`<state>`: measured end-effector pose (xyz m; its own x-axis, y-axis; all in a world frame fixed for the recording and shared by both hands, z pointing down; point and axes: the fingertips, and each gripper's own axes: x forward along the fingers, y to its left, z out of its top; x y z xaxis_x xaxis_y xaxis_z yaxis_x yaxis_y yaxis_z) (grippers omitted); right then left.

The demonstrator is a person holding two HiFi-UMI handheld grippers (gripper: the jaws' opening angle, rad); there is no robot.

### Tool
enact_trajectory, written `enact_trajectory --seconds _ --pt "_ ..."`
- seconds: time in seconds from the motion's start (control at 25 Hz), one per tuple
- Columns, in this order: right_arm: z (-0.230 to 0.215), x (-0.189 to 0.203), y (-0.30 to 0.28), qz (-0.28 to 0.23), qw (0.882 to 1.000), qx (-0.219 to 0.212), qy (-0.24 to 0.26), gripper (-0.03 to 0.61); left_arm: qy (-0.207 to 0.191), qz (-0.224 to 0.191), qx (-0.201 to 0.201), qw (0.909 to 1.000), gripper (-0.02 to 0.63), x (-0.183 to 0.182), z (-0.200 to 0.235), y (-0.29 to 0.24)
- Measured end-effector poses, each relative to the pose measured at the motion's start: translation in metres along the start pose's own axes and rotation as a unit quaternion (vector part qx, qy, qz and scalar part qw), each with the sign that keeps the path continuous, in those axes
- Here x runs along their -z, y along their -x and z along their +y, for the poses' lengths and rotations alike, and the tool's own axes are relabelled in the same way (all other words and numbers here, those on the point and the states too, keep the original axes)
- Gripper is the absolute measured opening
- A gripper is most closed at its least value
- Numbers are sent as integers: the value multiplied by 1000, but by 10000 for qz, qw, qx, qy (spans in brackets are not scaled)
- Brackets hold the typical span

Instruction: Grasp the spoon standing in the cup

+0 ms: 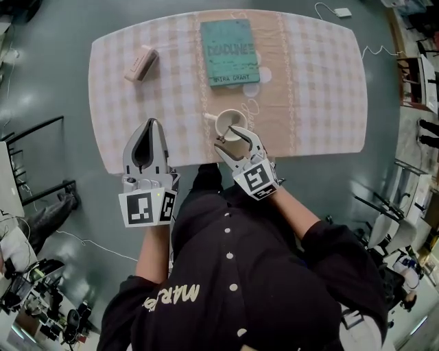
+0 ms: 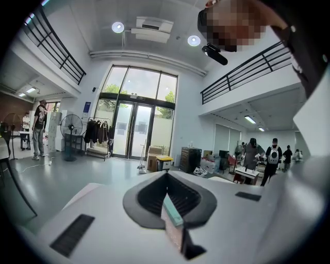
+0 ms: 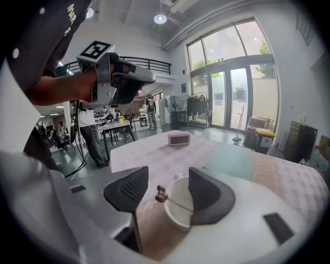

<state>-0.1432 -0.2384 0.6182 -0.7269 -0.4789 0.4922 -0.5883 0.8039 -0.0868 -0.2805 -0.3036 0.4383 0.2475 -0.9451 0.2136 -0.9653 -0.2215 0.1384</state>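
Observation:
A white cup stands near the front edge of the checked table. In the right gripper view the cup holds a thin spoon that leans toward me, and its brown knobbed end lies between the jaws. My right gripper is open, with one jaw on either side of the spoon's end and neither touching it. From the head view the right gripper sits at the cup's near rim. My left gripper is shut and empty over the table's front left part, and in its own view the left gripper points out into the hall.
A teal book lies at the back middle of the table, and a pink clock at the back left. A white charger lies on the floor past the far right corner. Chairs and desks stand around the table.

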Motion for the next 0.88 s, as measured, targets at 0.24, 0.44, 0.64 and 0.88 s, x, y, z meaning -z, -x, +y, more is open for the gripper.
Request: enact_trajectory --seconds 0.24,0.44,0.64,0.88 --pt "4 33 -15 361 9991 72 232 233 30 111 -6 9999 11 10 3 -1" --pt "3 42 -17 434 9972 250 561 186 32 154 -37 9999 11 13 6 0" --pt "4 44 -19 528 9954 259 753 166 59 189 -60 9998 11 18 7 1" --pt "13 53 -24 964 9832 364 1507 78 67 197 -40 9998 11 19 3 1"
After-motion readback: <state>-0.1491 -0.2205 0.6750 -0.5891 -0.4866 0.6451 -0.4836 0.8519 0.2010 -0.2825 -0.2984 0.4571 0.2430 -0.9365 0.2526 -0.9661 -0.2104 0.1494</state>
